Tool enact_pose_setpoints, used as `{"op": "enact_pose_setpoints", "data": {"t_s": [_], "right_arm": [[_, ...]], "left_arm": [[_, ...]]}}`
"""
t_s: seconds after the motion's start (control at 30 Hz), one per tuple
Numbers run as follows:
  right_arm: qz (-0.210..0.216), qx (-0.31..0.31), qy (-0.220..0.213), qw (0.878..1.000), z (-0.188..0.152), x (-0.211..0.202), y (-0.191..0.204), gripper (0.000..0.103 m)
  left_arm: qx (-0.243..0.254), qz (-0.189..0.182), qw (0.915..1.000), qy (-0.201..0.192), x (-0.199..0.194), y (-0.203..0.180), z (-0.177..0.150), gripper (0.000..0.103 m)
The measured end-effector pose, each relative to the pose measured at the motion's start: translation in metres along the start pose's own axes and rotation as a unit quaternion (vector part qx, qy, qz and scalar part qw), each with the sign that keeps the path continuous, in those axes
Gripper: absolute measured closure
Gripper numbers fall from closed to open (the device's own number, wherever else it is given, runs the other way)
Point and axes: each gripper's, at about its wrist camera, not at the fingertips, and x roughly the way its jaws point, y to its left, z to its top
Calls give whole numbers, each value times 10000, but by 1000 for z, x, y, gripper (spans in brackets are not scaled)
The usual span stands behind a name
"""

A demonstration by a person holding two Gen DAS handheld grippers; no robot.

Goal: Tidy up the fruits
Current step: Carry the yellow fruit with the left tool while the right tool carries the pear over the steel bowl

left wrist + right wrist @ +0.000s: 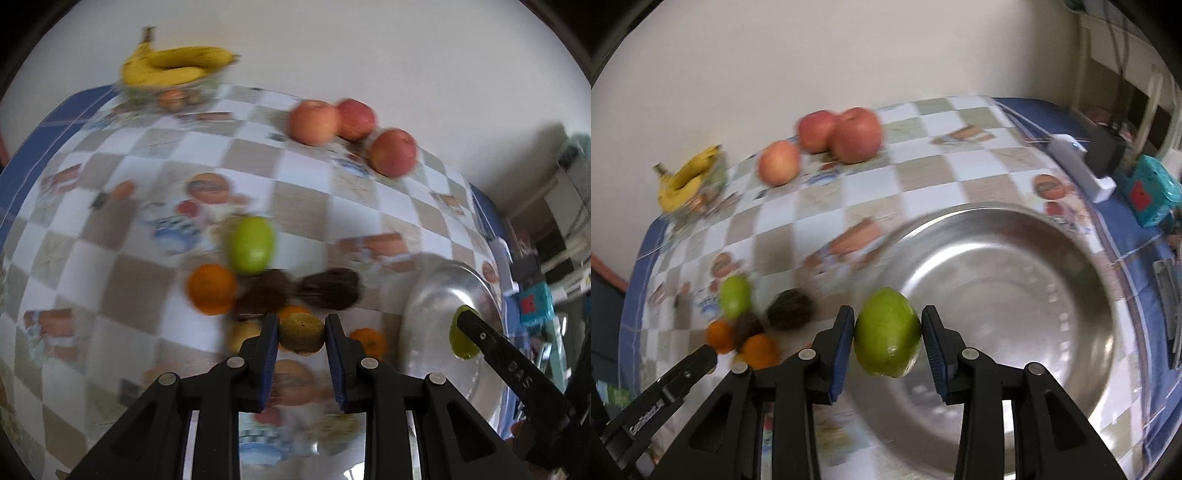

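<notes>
My left gripper (302,332) is shut on a yellow-green fruit (302,333), held above a heap of oranges (211,288), two dark brown fruits (330,288) and a green mango (251,244). My right gripper (888,334) is shut on a green mango (887,332), held over the near left rim of a large steel basin (1015,280). The basin also shows in the left wrist view (436,295), with the right gripper's finger and mango (461,338) over it. Three red apples (351,133) lie at the back.
A glass bowl with bananas (173,66) stands at the far left corner of the checkered tablecloth (258,166). A white device (1078,166) and a teal box (1152,192) sit near the table's right edge. A wall is behind the table.
</notes>
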Motion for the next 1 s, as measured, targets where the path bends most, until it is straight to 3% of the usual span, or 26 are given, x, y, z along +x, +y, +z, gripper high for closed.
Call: {"op": "enact_pose_setpoints", "data": {"t_s": [0.23,0.43,0.73,1.0], "right_arm": [[-252,348,33,9991,9,6,-52,64],[-345,589,86,9976,12,15,-81,63],[-404,535,299,9973,15,25,-86,63],[-401,460,364,9975,17,28,-84,63]], "left_arm": [[652,-391,9969,218,20,-73,-6,76],[1078,-467,9918,498,53,-115,-17,76],[1178,-323,9893,801,86,-128,-35,76],[1286,-164,9890,705,89,-133,-36,75]]}}
